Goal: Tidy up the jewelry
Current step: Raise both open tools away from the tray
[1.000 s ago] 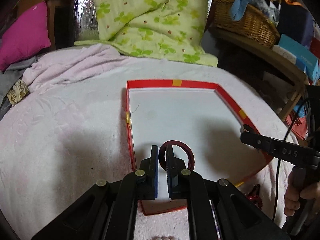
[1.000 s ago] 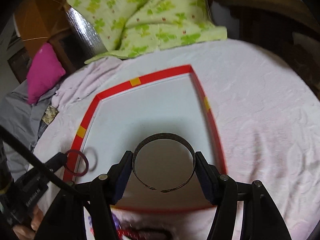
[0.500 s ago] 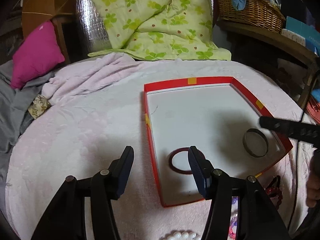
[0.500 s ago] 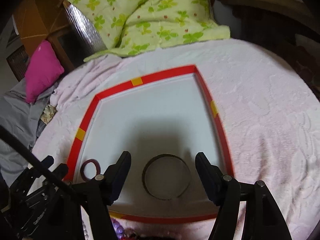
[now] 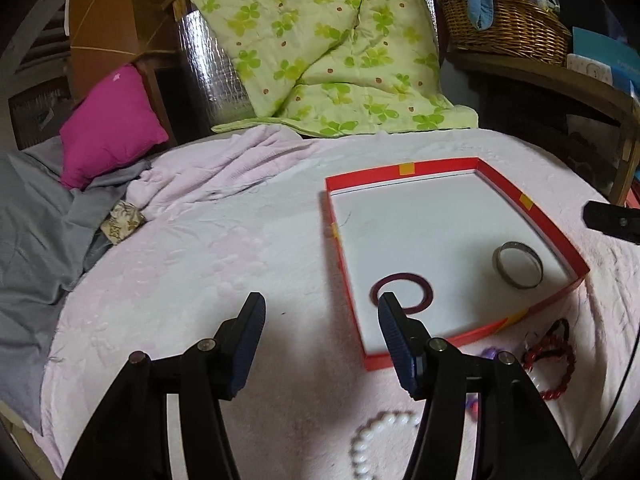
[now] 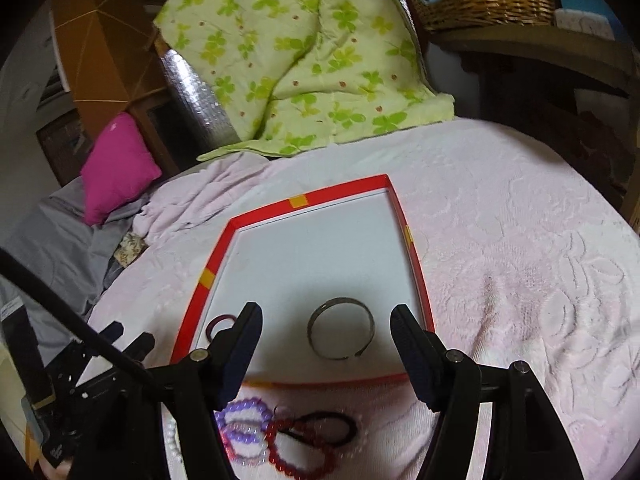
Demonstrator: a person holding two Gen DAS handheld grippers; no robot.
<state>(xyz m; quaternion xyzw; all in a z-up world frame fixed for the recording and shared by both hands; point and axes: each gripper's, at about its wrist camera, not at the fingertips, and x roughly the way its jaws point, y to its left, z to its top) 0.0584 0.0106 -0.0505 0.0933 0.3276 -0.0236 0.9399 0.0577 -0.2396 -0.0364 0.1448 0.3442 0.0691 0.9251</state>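
Observation:
A red-rimmed tray with a white floor lies on the pink blanket; it also shows in the right wrist view. A dark red bangle and a metal open bangle lie flat inside the tray, also seen in the right wrist view as the red bangle and metal bangle. My left gripper is open and empty, raised near the tray's near left corner. My right gripper is open and empty above the tray's near edge. Red beads, purple beads and white pearls lie on the blanket.
A green floral quilt and a pink pillow lie at the back. A wicker basket stands on a wooden shelf at the right. A grey sheet covers the left side.
Both grippers opened and let go of their bangles, which now lie in the tray. Both grippers then pulled back and up from the tray.

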